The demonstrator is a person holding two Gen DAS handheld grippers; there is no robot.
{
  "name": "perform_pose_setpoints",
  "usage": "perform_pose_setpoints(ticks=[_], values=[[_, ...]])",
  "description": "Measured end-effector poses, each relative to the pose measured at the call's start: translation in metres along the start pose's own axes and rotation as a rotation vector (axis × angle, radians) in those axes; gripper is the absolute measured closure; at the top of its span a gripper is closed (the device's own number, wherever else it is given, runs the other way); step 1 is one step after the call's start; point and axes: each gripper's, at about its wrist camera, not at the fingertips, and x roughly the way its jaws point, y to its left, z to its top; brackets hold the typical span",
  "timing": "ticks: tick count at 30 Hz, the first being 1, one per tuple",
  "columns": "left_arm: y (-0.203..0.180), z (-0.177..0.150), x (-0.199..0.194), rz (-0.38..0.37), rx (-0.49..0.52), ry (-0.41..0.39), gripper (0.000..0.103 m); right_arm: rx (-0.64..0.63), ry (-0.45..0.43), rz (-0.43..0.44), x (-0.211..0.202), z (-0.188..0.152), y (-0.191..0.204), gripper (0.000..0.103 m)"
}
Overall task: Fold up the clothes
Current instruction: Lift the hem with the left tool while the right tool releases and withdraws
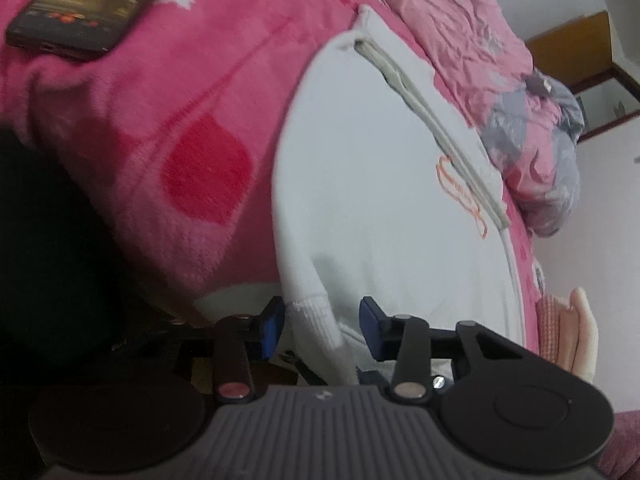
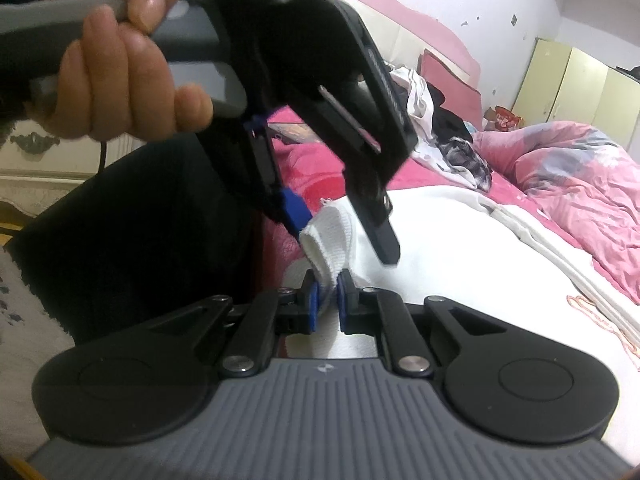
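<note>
A white garment (image 1: 384,184) is laid flat on the pink bedspread (image 1: 168,128). Its ribbed cuff (image 2: 328,236) is pinched by the right gripper (image 2: 328,300); the left gripper (image 1: 322,326) straddles it, unclamped. Judged: sleeve fold begun; a second grip is required next.

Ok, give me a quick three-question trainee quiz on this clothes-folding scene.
1. True or false: the right gripper is shut on the white ribbed cuff.
2. Besides the white zipped garment, what lies on the pink fleece blanket? A: black smartphone. B: book. C: mug.
3. Which gripper's jaws straddle the cuff without clamping it?
Key: 1 true; 2 A; 3 the left gripper.
</note>
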Motion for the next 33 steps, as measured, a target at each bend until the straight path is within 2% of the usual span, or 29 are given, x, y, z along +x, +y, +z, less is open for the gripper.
perform_pose_setpoints(ticks=[5, 13, 17, 21, 23, 26, 29, 33], values=[[-0.001, -0.001, 0.007, -0.006, -0.003, 0.024, 0.076, 0.004, -0.015, -0.007, -0.002, 0.002, -0.003, 0.095], [-0.005, -0.001, 0.015, 0.006, 0.002, 0.068, 0.077, 0.029, -0.025, -0.011, -0.006, -0.002, -0.007, 0.095], [-0.008, -0.001, 0.014, 0.025, 0.002, 0.065, 0.083, 0.048, -0.029, 0.003, -0.004, -0.003, -0.013, 0.094], [-0.009, -0.001, 0.013, 0.035, 0.007, 0.066, 0.085, 0.089, -0.037, 0.021, -0.011, -0.006, -0.023, 0.09], [-0.012, -0.002, 0.012, 0.044, 0.022, 0.063, 0.086, 0.156, -0.032, 0.037, -0.02, -0.012, -0.033, 0.087], [-0.02, -0.002, 0.013, 0.065, 0.07, 0.063, 0.088, 0.337, -0.018, 0.068, -0.038, -0.027, -0.061, 0.085], [-0.028, -0.001, 0.014, 0.09, 0.129, 0.075, 0.087, 0.559, -0.015, 0.023, -0.06, -0.048, -0.104, 0.084], [-0.034, 0.003, 0.016, 0.113, 0.169, 0.101, 0.087, 0.829, -0.035, -0.133, -0.121, -0.087, -0.157, 0.082]])
